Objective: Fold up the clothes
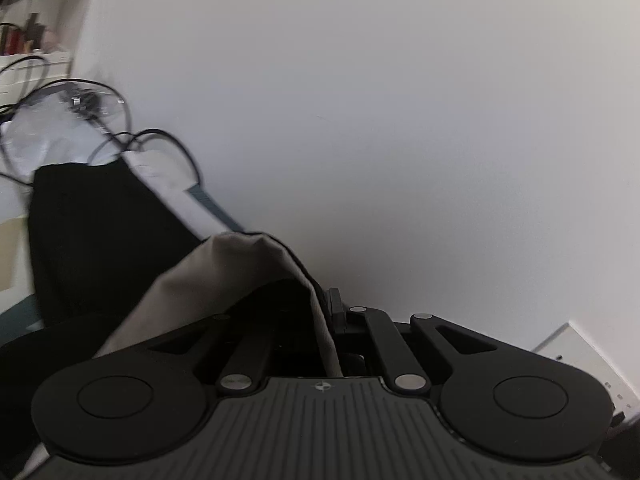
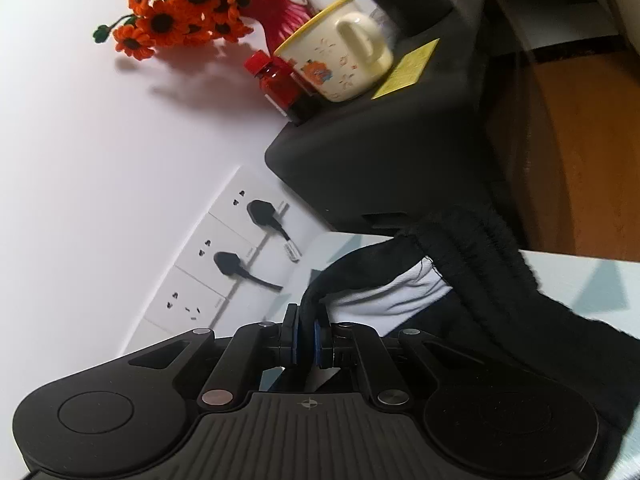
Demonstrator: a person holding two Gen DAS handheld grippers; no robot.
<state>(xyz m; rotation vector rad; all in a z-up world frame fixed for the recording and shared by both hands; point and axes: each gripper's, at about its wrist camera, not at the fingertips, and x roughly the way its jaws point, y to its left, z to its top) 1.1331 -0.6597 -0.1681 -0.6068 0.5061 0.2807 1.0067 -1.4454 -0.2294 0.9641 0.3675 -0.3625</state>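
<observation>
Left gripper (image 1: 326, 308): pitched down and aimed at a blank white wall (image 1: 400, 120). Jaws nearly closed, clamped on a fold of grey cloth (image 1: 224, 280) that rises ahead of the tips and drapes back over the left finger linkage. A black garment (image 1: 100, 232) hangs ahead and to the left of the tool, over something white; loose black cables (image 1: 120, 120) lie beyond it.

Right gripper (image 2: 306, 336): also pitched down, the view rolled so the wall sockets (image 2: 216, 256) run diagonally ahead-left. Jaws narrow, blue pads (image 2: 319, 340) pinching a black waistband (image 2: 460, 236) edge; the band arcs up and right from the tips, white lining (image 2: 392, 292) showing beneath it. Farther ahead: a black box (image 2: 380, 160) with a cream mug (image 2: 340, 56), a red bottle (image 2: 276, 80) and orange flowers (image 2: 192, 8).
</observation>
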